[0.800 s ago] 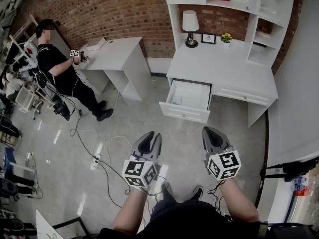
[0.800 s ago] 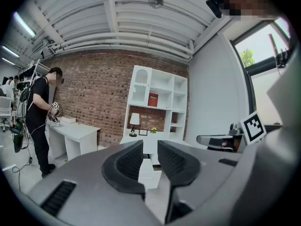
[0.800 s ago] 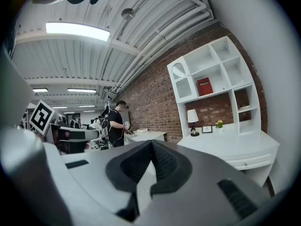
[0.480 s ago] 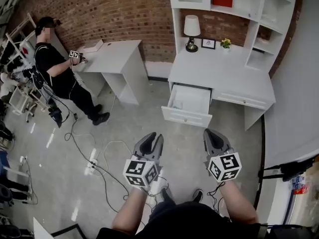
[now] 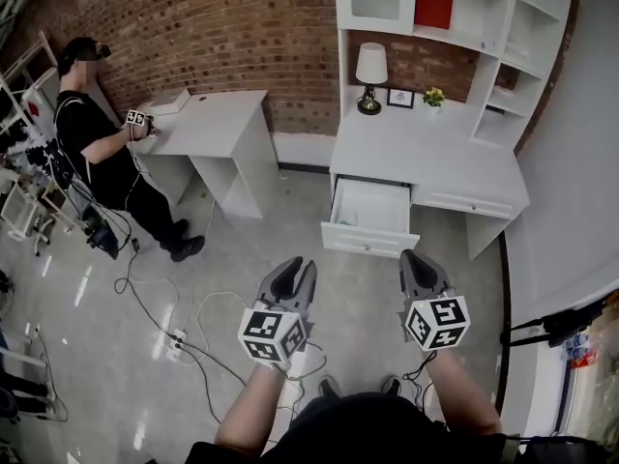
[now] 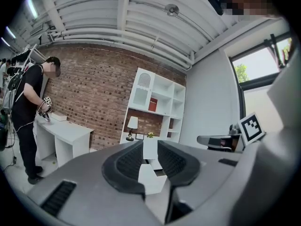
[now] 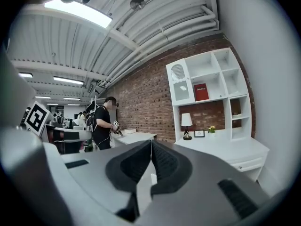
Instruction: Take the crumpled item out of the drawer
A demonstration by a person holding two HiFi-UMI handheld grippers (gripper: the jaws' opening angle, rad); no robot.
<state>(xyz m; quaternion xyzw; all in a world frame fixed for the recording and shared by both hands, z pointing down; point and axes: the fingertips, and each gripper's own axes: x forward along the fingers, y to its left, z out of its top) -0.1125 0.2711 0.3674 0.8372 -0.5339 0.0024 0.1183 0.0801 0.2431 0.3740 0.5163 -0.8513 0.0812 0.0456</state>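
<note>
Head view: operator stands well back from the white desk (image 5: 426, 158), both grippers held low in front, drawer (image 5: 370, 242) pulled open under the desktop's left end. Crumpled item not made out from here; the drawer's inside reads as plain white, so it is either pale or lying deep. Left gripper (image 5: 293, 269) has its jaws a little apart, nothing between them but the far-off desk. Right gripper (image 5: 418, 259) is closed tight and empty. Risks as I judge them: loose cables (image 5: 208, 303) trail over the floor just left of the operator's path and could catch a foot on the walk in. Right jaws, if not opened before the reach, would only push the item further back. A blind reach could knock a jaw on the drawer front. A crumpled thing is likely soft, so a shallow pinch may let it slip out.
</note>
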